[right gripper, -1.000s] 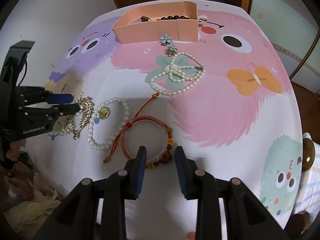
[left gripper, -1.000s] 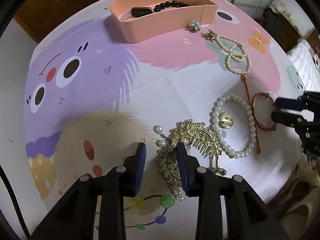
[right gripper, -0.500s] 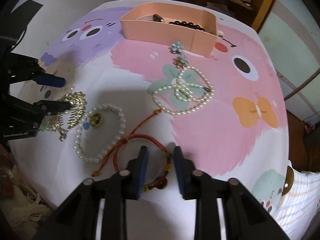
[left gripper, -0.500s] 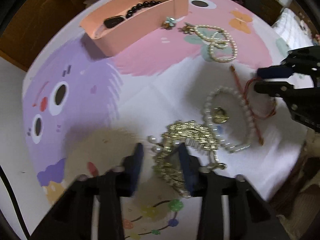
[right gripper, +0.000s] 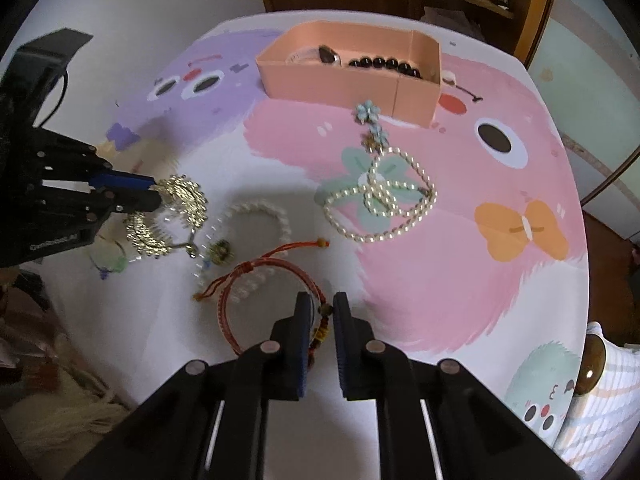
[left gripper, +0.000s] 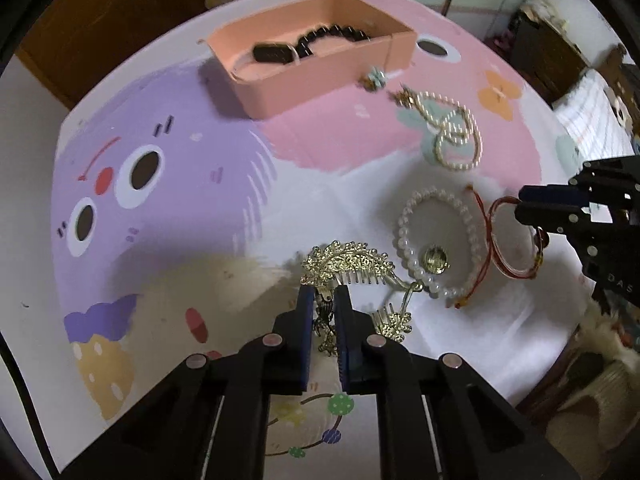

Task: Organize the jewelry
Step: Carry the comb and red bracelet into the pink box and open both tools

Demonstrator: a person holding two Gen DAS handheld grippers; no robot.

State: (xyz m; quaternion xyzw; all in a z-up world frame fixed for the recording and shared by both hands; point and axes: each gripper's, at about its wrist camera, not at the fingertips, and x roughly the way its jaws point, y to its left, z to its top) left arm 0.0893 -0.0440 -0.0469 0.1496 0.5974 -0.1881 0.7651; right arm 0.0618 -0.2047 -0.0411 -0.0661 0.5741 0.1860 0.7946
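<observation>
Table [left gripper: 168, 248]: covered with a cartoon-print cloth, purple monster face left, pink area right.

Pink tray [left gripper: 320, 76] sits at the far edge. It already holds a string of dark beads [left gripper: 332, 36] and a dark flat piece; a small blue flower piece [left gripper: 375, 78] lies just outside its near right corner.

Long pearl necklace [right gripper: 380, 196]: looped on the cloth between tray and near edge, untouched.

Pearl bracelet [left gripper: 436, 248]: near right, with a round gold charm [left gripper: 435, 259] inside its loop.

Left gripper [left gripper: 325, 304]: a second ago the jaws stood apart around the gold hair comb [left gripper: 348, 262]; they have just been closing and now pinch a dangling part of it. The comb's far end hangs tilted, apparently coming off the cloth.

Right gripper [right gripper: 322, 314]: its jaws have likewise just been closing, and now clamp the beaded section of the red cord bracelet [right gripper: 272, 276]. The loop trails to the left, crossing the pearl bracelet's edge.

Judgement: both picks look secured, so two pieces are ready for carrying to the tray. Risk: the comb's chains or the red cord could drag the pearl bracelet along, since they lie touching or very close.
</observation>
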